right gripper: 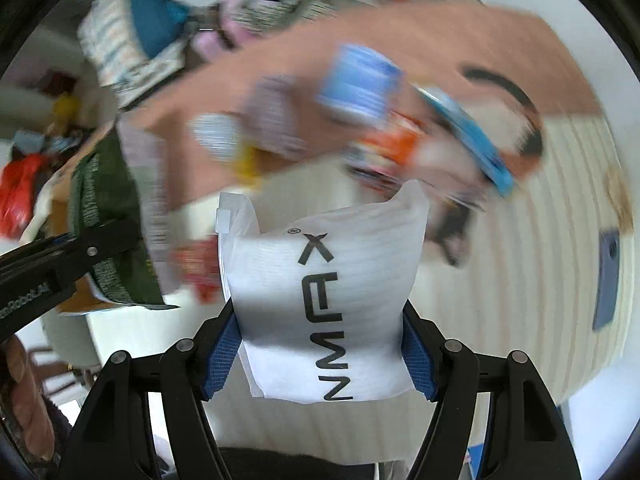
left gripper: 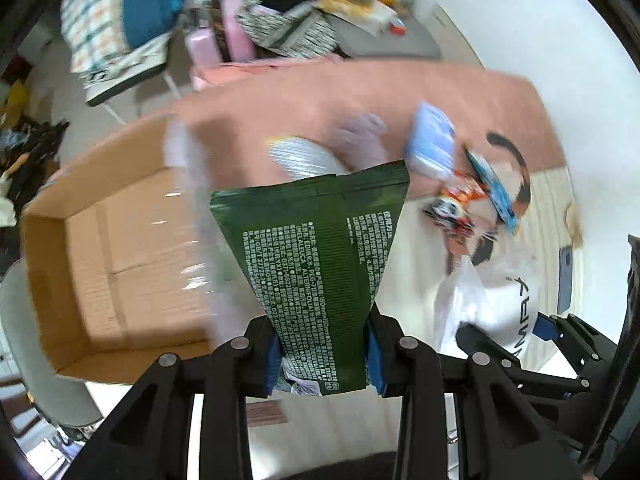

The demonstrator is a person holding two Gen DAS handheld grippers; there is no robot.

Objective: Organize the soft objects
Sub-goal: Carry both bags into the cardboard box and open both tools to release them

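My left gripper (left gripper: 325,356) is shut on a dark green pack (left gripper: 316,248) with white print, which hangs lifted above the floor beside an open cardboard box (left gripper: 120,240). My right gripper (right gripper: 320,356) is shut on a white foam pouch (right gripper: 320,272) with black letters, its blue pads pressing both sides. The left wrist view shows that pouch (left gripper: 500,292) at the right. The green pack (right gripper: 104,216) appears at the left of the right wrist view. Below, several soft packs lie on a pink mat (left gripper: 360,92): a blue pack (left gripper: 432,144), a silvery one (left gripper: 304,156), a lilac one (left gripper: 360,140).
An orange-red snack bag (left gripper: 452,208) and a blue strip pack (left gripper: 492,188) lie on the mat's cat picture. A blue phone (right gripper: 608,276) rests on the pale ribbed rug. Cushions, bags and clutter (left gripper: 280,20) crowd the far side. A grey chair (left gripper: 24,320) stands left of the box.
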